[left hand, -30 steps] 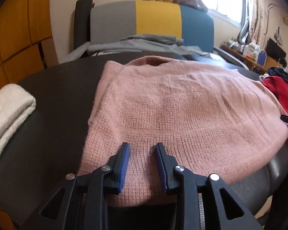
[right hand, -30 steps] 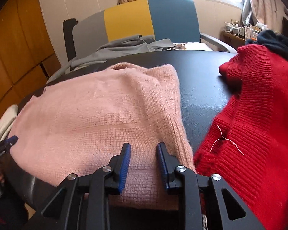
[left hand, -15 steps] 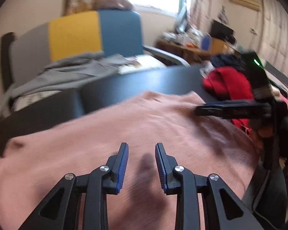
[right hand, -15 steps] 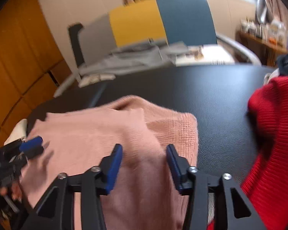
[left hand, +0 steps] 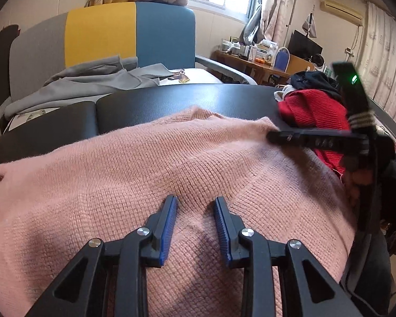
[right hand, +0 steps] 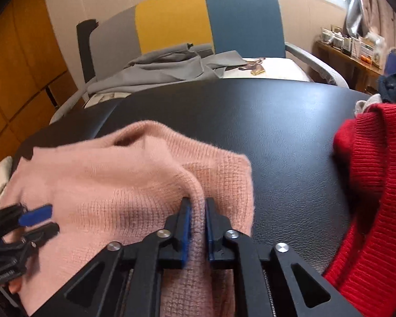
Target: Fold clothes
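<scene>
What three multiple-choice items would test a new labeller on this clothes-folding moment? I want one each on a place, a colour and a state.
1. Where does the red sweater lie?
A. right of the pink sweater
B. on the chair
C. under the pink sweater

2. What colour are the gripper pads?
A. green
B. blue
C. white

3. What is the right gripper doing?
A. hanging over bare table
B. closing on a ridge of pink knit
C. gripping the red sweater

Answers: 1 A, it lies across bare table from the pink one. 2 B, blue strips line the fingers. 3 B, pink knit bunches between the narrow jaws.
</scene>
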Available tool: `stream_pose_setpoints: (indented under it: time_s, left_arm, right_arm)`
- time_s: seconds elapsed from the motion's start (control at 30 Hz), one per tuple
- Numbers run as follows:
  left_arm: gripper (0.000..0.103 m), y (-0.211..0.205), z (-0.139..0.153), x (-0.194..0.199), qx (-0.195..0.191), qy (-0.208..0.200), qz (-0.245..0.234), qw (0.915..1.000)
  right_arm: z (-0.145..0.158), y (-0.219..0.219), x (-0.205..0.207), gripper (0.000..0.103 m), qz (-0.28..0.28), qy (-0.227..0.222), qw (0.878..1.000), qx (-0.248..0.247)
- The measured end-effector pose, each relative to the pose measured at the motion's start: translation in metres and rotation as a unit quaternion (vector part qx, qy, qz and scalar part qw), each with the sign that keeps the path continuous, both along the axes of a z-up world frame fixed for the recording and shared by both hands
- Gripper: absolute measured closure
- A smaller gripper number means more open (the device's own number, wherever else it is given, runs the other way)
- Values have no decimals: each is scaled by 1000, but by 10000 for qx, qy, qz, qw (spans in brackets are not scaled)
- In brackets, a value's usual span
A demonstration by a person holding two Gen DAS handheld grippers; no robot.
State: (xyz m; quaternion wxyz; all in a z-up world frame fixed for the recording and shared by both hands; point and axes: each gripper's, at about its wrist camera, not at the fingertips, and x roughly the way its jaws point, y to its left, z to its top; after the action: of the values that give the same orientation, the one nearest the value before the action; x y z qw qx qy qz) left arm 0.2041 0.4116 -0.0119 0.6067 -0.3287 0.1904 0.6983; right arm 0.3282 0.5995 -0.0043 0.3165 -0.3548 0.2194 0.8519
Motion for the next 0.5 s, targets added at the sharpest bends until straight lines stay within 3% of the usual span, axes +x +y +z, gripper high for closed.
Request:
stream_pose_setpoints:
  time_s: [0.1, 0.2, 0.3, 0.4, 0.5]
  left_arm:
    - [73, 1, 0, 2, 3, 52, 6, 10000]
    - [73, 1, 0, 2, 9, 67, 4, 10000]
    - [73, 1, 0, 1, 29, 41, 3, 10000]
    - [73, 1, 0, 0, 37, 5, 0, 10000]
    - [73, 1, 0, -2, 56, -47, -7, 10000]
  right_arm:
    - [24, -16, 1, 78, 41, 177, 9989, 426]
    - [42, -40, -21, 78, 612, 103, 9939, 908]
    - [35, -50, -51, 78, 1089, -79, 9911, 764]
    - [8, -35, -73, 78, 1247, -343, 9912, 283]
    - [-9, -18, -61, 84, 913, -328, 9952, 95]
